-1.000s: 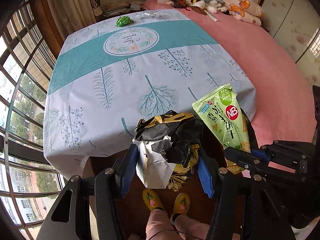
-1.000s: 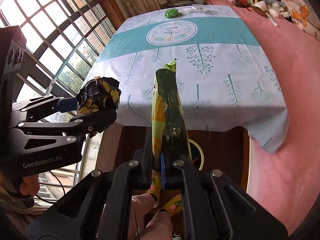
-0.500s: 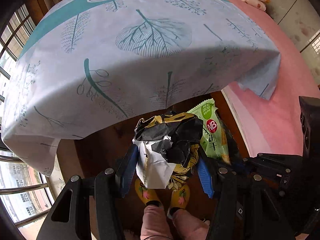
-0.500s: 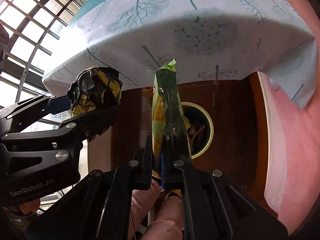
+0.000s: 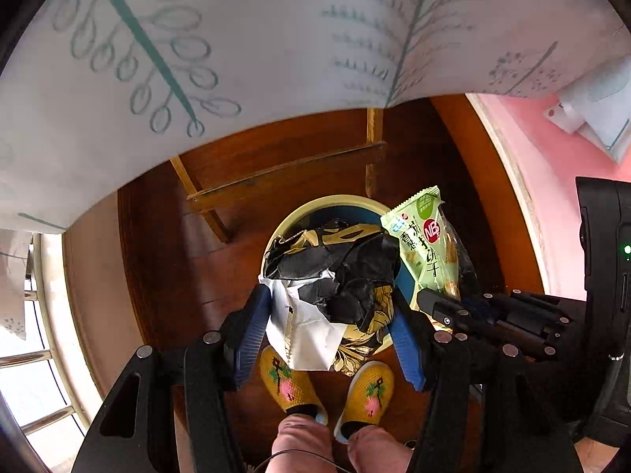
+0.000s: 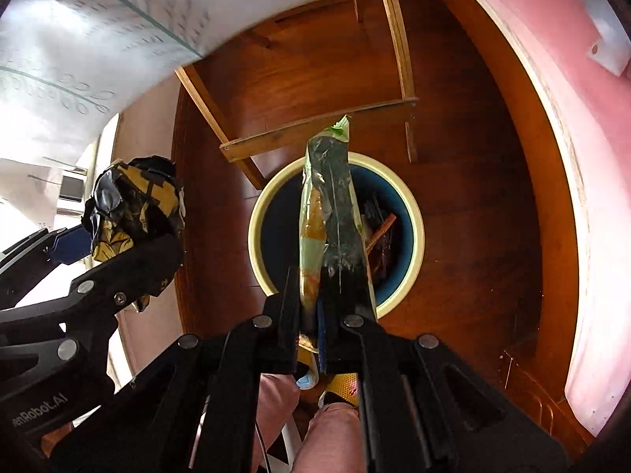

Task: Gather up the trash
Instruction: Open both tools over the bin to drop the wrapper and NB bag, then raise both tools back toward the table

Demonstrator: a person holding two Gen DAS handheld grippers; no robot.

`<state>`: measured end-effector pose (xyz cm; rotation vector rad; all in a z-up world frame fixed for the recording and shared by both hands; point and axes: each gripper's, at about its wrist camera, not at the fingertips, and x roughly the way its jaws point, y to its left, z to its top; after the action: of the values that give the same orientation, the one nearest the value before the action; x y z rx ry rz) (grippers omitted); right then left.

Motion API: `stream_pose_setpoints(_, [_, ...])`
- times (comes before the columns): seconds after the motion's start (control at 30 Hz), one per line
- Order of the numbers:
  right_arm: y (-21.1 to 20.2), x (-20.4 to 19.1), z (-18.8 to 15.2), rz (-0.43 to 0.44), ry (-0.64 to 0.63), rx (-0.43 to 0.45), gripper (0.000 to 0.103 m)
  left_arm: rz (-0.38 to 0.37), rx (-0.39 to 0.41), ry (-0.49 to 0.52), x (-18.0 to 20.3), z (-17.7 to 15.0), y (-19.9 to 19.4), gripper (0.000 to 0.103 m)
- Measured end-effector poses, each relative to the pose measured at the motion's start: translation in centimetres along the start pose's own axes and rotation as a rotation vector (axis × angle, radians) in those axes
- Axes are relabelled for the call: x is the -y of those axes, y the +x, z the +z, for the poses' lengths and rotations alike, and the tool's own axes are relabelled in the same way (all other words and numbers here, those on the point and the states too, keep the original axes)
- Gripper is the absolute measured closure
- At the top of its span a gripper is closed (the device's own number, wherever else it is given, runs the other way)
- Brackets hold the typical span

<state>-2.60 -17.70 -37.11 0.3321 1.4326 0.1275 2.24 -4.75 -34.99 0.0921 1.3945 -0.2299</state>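
Right wrist view has my right gripper (image 6: 315, 307) clenched on the green snack packet (image 6: 329, 205) over the bin (image 6: 412, 213), while my left gripper (image 5: 327, 335) grasps crumpled wrapping (image 5: 335, 276) (bulky, springy) that may catch the rim and spill floorward.

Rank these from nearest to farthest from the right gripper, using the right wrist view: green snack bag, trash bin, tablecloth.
1. Green snack bag: clamped in the right gripper.
2. Trash bin: on the floor below, just past the bag.
3. Tablecloth: hanging at upper left.
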Motion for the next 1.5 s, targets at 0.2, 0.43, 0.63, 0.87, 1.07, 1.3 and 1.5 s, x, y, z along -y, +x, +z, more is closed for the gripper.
stream_pose_setpoints(0.2, [4.2, 1.8, -0.6, 0.011, 0.019, -0.018, 0.095, -0.019, -0.014, -0.041, -1.0, -0.3, 3.0, 0.032])
stream_pose_setpoints(0.43, [4.8, 2.4, -1.3, 0.014, 0.038, 0.004, 0.056, 0.019, 0.008, -0.047, -0.7, -0.8, 3.0, 0.013])
stream_pose_setpoints(0.63, [1.3, 1.6, -1.5, -0.025, 0.043, 0.043, 0.056, 0.038, 0.051, -0.061, -1.2, -1.2, -0.7, 0.013])
stream_pose_setpoints(0.87, [-4.7, -0.1, -1.0, -0.041, 0.039, 0.073, 0.056, 0.041, 0.067, -0.038, -1.3, -1.8, -7.3, 0.013])
stream_pose_setpoints(1.07, [-11.5, -2.5, -1.4, -0.03, 0.043, 0.097, 0.056, 0.027, 0.108, -0.005, -1.0, -2.1, -16.0, 0.013])
stream_pose_setpoints(1.3, [-20.7, -6.2, -2.0, -0.007, 0.0, 0.148, 0.056, 0.006, 0.204, 0.021, -1.1, -1.7, -26.4, 0.013])
stream_pose_setpoints(1.5, [-28.1, -9.1, -1.4, -0.003, -0.023, 0.213, 0.056, 0.02, 0.311, 0.058, -1.1, 0.4, -34.2, 0.013])
